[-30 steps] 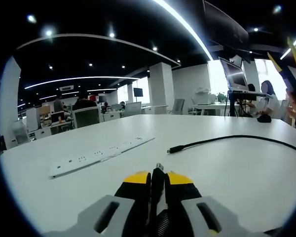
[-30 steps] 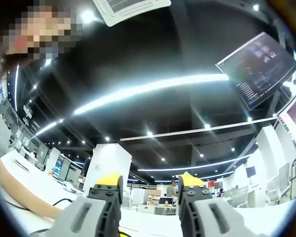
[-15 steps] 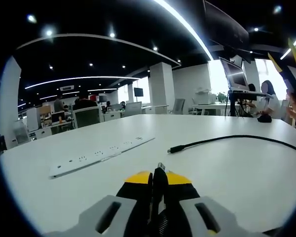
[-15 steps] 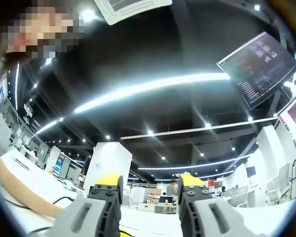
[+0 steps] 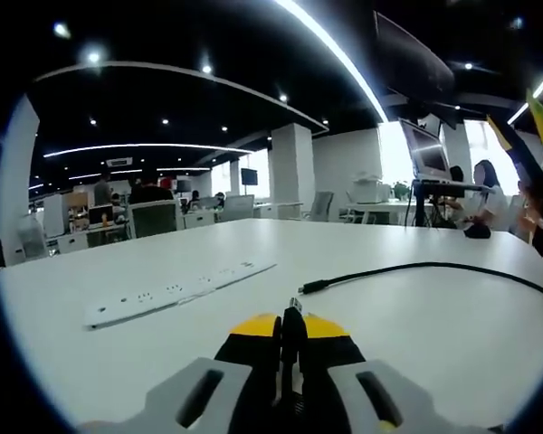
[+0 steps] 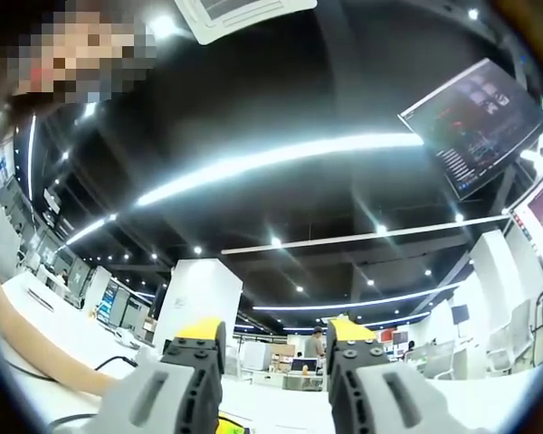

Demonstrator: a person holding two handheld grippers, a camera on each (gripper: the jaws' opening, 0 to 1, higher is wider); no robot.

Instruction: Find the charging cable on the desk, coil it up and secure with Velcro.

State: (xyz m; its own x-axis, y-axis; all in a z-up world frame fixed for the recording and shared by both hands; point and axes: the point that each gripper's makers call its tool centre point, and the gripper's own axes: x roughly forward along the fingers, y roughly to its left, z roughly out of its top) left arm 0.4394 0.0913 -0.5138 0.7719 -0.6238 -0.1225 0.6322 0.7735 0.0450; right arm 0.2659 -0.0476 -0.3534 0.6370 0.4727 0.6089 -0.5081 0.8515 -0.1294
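My left gripper (image 5: 290, 318) rests low over the white desk (image 5: 434, 334), its yellow-tipped jaws shut on a small silver plug tip of the charging cable. Ahead of it the cable's other plug (image 5: 311, 287) lies on the desk, and the black cable (image 5: 434, 266) runs from it to the right edge. My right gripper (image 6: 273, 336) points up toward the ceiling, open, with nothing between its jaws. A thin black stretch of cable (image 6: 118, 364) shows low on the left of the right gripper view, beside a person's arm (image 6: 32, 357).
A long white power strip (image 5: 176, 291) lies on the desk to the left of the cable. A yellow-and-black gripper part (image 5: 525, 149) and a person are at the right edge. Office desks and chairs (image 5: 158, 215) stand beyond; a monitor (image 6: 475, 117) hangs overhead.
The left jaws have closed slightly tighter on the plug tip. The left view has tilted a little, shifting the desk. The right gripper has stayed open and almost still.
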